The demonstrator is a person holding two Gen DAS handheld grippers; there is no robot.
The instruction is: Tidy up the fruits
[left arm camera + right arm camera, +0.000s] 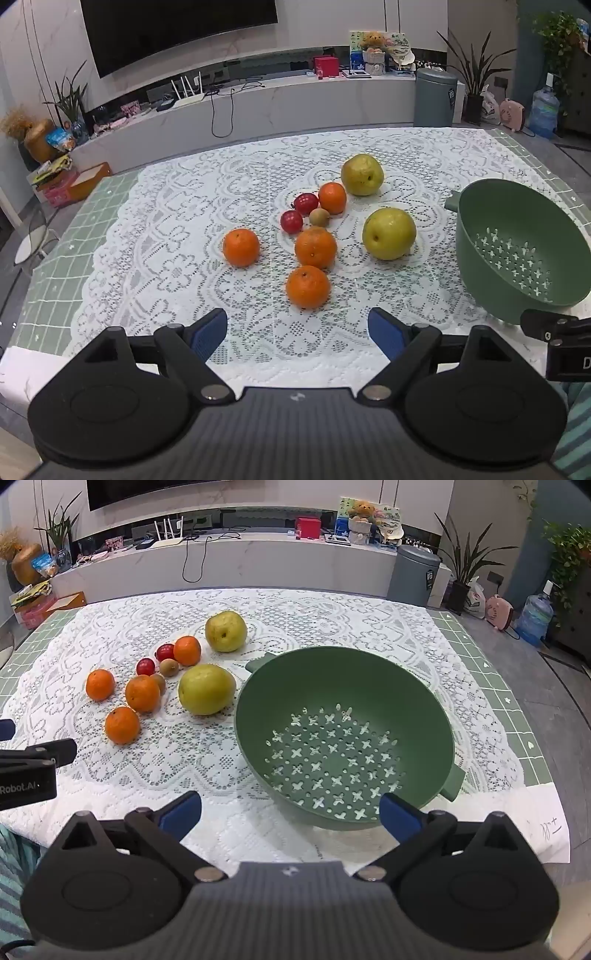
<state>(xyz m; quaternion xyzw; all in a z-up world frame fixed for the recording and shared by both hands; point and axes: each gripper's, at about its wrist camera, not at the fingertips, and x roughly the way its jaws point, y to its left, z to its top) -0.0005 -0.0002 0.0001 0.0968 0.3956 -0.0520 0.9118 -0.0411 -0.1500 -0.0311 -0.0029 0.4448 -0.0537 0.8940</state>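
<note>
Clearly visible on the white lace tablecloth (177,258): a loose group of fruits, all lying outside the green plastic colander with cross-shaped holes (343,734). Four round oranges (307,287) nearest to the left gripper, two big yellow-green pears (389,233) toward the colander side, two small dark red fruits (291,221) and small brown kiwis (319,216) in the middle of the group. Only one kiwi seen from the left wrist view; from the right wrist view a second brown one (159,682), half hidden behind an orange. Kind of the red fruits hard to tell, too small.

Colander empty of fruit, standing just beside the nearer pear, whole in the right wrist view but cut off at the right edge in the left wrist view; one handle partly covered by a blue pad.

Left gripper (297,334) released, blue pads wide apart, nothing between them, above the cloth near the closest orange. Right gripper (290,812) also spread wide, holding nothing, near rim of the colander between its pads but not touched. Each gripper seen only as a black piece at the edge of the other view.

Behind the table, a grey bin (436,98) and a long white shelf (258,99), small items there blurred.
</note>
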